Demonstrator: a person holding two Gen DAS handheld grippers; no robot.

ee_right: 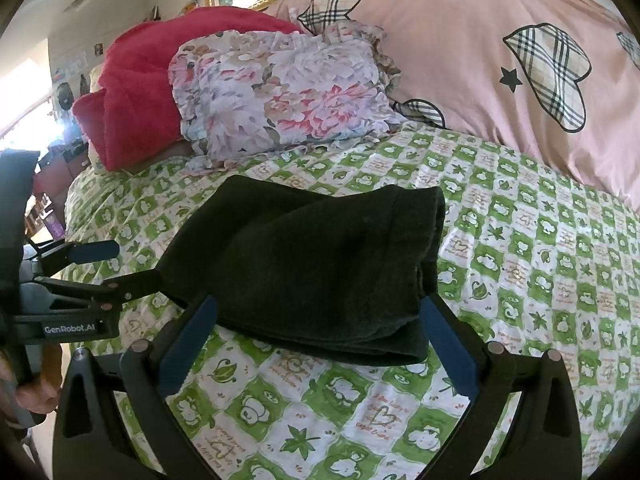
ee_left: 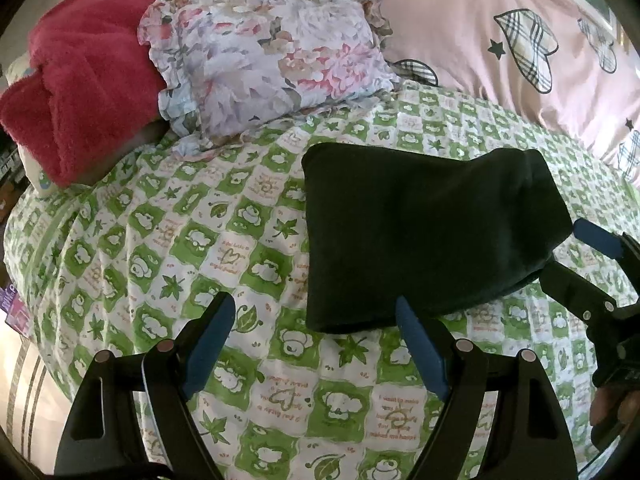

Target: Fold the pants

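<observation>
The black pants (ee_left: 424,232) lie folded into a compact rectangle on the green-and-white patterned bedsheet (ee_left: 168,240). They also show in the right wrist view (ee_right: 320,264). My left gripper (ee_left: 314,304) is open and empty, just in front of the pants' near left corner. My right gripper (ee_right: 318,306) is open and empty, its blue-padded fingers either side of the pants' near edge. The right gripper shows at the right edge of the left wrist view (ee_left: 576,248). The left gripper shows at the left of the right wrist view (ee_right: 128,264).
A floral pillow (ee_left: 264,60) and a red fleece blanket (ee_left: 84,88) lie at the head of the bed. A pink duvet with plaid hearts (ee_left: 500,40) is bunched at the back right. The sheet's left edge (ee_left: 24,280) drops off.
</observation>
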